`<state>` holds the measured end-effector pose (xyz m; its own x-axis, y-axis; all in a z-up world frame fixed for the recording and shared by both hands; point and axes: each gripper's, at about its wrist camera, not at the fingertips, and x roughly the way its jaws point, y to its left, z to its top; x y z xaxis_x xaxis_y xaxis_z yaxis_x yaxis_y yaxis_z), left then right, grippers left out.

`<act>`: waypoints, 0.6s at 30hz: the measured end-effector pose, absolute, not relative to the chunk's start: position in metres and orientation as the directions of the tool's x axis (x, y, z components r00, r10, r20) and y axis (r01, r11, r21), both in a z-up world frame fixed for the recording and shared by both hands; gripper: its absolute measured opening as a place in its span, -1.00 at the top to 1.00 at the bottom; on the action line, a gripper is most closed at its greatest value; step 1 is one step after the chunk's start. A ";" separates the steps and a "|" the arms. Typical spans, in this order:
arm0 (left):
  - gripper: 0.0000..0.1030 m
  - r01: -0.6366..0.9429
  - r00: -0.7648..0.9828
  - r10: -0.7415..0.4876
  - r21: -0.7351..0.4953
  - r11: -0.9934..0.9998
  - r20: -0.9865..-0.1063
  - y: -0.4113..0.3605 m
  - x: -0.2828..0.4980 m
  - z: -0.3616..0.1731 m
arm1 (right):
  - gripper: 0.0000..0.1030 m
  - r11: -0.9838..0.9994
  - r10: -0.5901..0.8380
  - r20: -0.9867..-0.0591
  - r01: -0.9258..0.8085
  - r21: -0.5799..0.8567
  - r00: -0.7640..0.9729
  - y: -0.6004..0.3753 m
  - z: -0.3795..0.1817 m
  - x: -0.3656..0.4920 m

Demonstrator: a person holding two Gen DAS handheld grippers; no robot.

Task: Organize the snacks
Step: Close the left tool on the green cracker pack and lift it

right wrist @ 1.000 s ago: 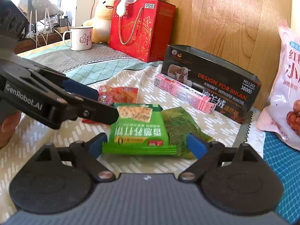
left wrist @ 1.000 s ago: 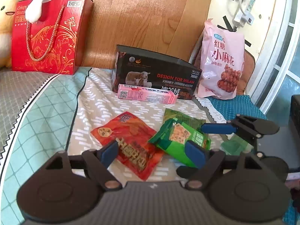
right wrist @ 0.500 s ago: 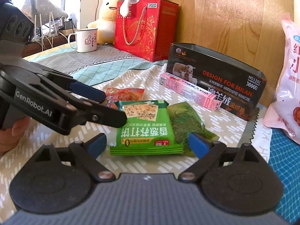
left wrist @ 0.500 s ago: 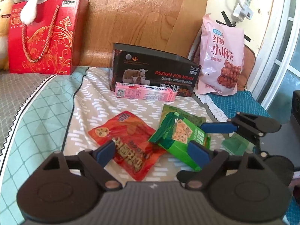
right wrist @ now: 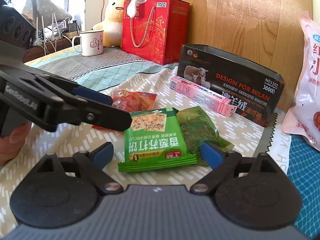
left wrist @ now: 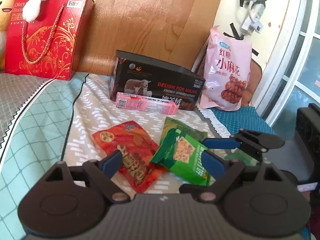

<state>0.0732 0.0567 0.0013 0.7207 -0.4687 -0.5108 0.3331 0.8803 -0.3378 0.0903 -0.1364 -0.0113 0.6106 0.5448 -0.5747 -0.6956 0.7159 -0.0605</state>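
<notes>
Colours and patterns on the bed, seen from the two grippers

Between the blue-padded black fingers of the right gripper (right wrist: 158, 155) lies a bright green biscuit packet (right wrist: 155, 138) with white lettering, overlapping a darker olive-green packet (right wrist: 202, 128) on its right; a red-orange snack bag (left wrist: 130, 150) with gold characters sits between the left gripper's (left wrist: 163, 163) blue pads. Ahead of both: a pink slim box (left wrist: 146, 105), a black box (left wrist: 160, 82) with red lettering and white sheep, a pale pink bag (left wrist: 226, 74), and a red gift bag (left wrist: 46, 38) with gold scrollwork. The beige sheet (left wrist: 96, 108) has white dashes; the blanket (left wrist: 38, 120) to the left is a mint-green diamond grid.
</notes>
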 end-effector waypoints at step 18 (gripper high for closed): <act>-0.47 0.386 0.681 -0.552 -0.405 0.829 -0.481 0.068 0.084 0.028 | -0.91 0.841 0.405 -0.557 -0.534 -0.085 0.725 -0.142 -0.014 0.066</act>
<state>0.0838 0.0685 0.0284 0.6813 -0.5521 -0.4806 0.3863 0.8289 -0.4045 0.0660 -0.1418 -0.0139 0.7255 0.4048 -0.5566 -0.5344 0.8410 -0.0849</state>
